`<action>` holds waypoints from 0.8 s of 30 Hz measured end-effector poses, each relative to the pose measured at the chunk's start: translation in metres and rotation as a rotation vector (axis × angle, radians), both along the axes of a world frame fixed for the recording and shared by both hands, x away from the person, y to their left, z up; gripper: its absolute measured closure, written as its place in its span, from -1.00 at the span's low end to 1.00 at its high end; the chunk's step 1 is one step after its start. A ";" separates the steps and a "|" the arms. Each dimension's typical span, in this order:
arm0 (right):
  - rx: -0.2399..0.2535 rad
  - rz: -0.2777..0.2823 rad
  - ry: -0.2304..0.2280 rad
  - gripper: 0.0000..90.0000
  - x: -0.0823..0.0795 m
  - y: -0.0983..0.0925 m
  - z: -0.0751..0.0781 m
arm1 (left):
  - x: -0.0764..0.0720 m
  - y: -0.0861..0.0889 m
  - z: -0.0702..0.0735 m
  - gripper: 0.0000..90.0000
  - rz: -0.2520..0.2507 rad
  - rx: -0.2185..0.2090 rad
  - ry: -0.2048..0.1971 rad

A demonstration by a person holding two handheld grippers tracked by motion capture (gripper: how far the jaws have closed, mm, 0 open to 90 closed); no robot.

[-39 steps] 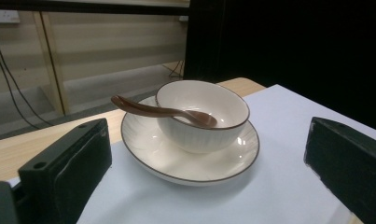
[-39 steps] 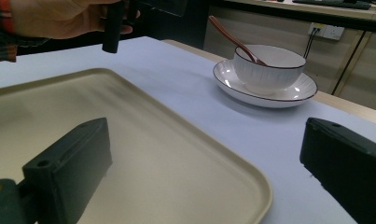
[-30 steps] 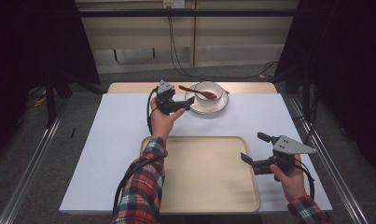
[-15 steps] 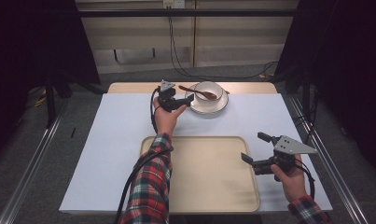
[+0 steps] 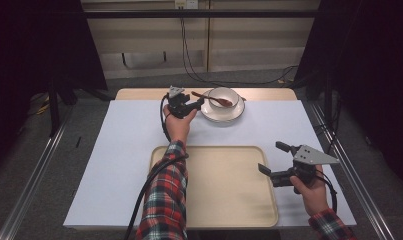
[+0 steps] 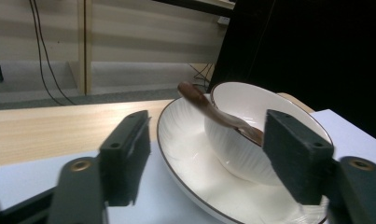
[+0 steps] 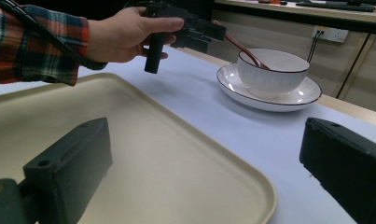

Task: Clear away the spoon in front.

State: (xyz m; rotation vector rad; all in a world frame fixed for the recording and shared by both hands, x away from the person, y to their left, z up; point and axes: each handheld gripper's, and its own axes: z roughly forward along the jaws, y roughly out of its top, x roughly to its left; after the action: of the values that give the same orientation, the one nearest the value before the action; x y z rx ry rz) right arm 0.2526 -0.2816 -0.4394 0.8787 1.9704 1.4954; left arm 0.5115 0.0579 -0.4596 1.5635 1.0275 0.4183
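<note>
While closing around the plate (image 6: 185,154) rim, left tool (image 5: 191,106) grips nothing yet; bowl (image 6: 251,121) and spoon (image 6: 209,108) just ahead.

Brightness: we saw the table (image 5: 114,150) evenly lit from overhead, both side edges of the high view black.
Shadows: soft, faint.
Glare: a mild sheen on the bowl (image 6: 251,126).
Focus: we found near jaws blurred in both gripper views.

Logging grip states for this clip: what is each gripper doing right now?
Left gripper: open, jaws have just been closing around the saucer rim, not yet pressing it.
Right gripper: open, holding nothing, over the tray.
</note>
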 end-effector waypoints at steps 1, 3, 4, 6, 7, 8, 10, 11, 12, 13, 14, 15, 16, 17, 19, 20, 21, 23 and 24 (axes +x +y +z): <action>-0.005 0.008 0.001 -0.96 0.000 -0.001 0.001 | 0.000 0.000 0.001 -0.18 -0.002 0.004 0.000; 0.001 -0.007 -0.005 -0.96 0.001 0.000 0.000 | 0.001 -0.002 0.002 -0.15 -0.002 0.000 -0.005; 0.001 -0.007 -0.005 -0.96 0.001 0.000 0.000 | 0.001 -0.002 0.002 -0.15 -0.005 0.002 -0.002; 0.003 -0.003 0.000 -0.96 0.001 0.000 0.000 | 0.002 -0.004 0.003 -0.08 0.001 -0.003 0.003; 0.004 0.000 0.000 -0.96 0.001 0.000 0.000 | 0.002 -0.004 0.004 -0.07 0.003 -0.001 0.010; -0.001 0.007 0.002 -0.96 0.001 0.000 0.000 | 0.002 -0.005 0.004 -0.04 0.001 -0.001 0.012; -0.001 0.014 0.009 -0.96 0.001 0.000 0.000 | 0.003 -0.006 0.004 0.06 -0.007 -0.017 0.007; -0.001 0.014 0.011 -0.96 0.001 0.000 0.000 | 0.003 -0.007 0.004 0.09 -0.013 -0.030 0.003; -0.001 0.014 0.011 -0.96 0.001 0.000 0.000 | 0.003 -0.007 0.005 0.09 -0.023 -0.022 0.004; -0.001 0.007 0.012 -0.96 0.001 0.001 0.000 | 0.003 -0.008 0.005 0.17 -0.015 -0.025 0.002; -0.004 0.011 0.011 -0.96 0.001 0.000 -0.001 | 0.003 -0.009 0.005 0.22 -0.022 -0.034 0.000; -0.007 0.008 0.007 -0.96 0.001 0.000 -0.001 | 0.003 -0.009 0.006 0.25 -0.022 -0.043 0.001; -0.007 0.008 0.007 -0.96 0.001 0.000 -0.001 | 0.003 -0.009 0.006 0.29 -0.022 -0.043 0.001; -0.009 0.016 0.011 -0.96 0.001 0.000 -0.001 | 0.003 -0.009 0.006 0.30 -0.027 -0.053 0.003; -0.011 0.019 0.009 -0.96 0.001 0.000 -0.001 | 0.003 -0.009 0.007 0.34 -0.030 -0.060 -0.002; -0.011 0.019 0.009 -0.96 0.001 0.000 -0.001 | 0.003 -0.009 0.007 0.36 -0.030 -0.060 -0.002; -0.013 0.016 0.008 -0.96 0.001 0.000 -0.001 | 0.003 -0.008 0.007 0.38 -0.034 -0.061 -0.005; -0.014 0.015 0.006 -0.95 0.001 0.000 -0.001 | 0.002 -0.008 0.008 0.47 -0.043 -0.076 -0.005; -0.007 0.013 0.010 -0.95 0.001 0.000 -0.001 | 0.002 -0.008 0.007 0.48 -0.040 -0.081 -0.007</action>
State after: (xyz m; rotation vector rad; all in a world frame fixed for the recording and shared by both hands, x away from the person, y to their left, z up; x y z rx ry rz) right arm 0.2538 -0.2814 -0.4404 0.8739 1.9914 1.4926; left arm 0.5137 0.0497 -0.4525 1.5063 0.9951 0.3500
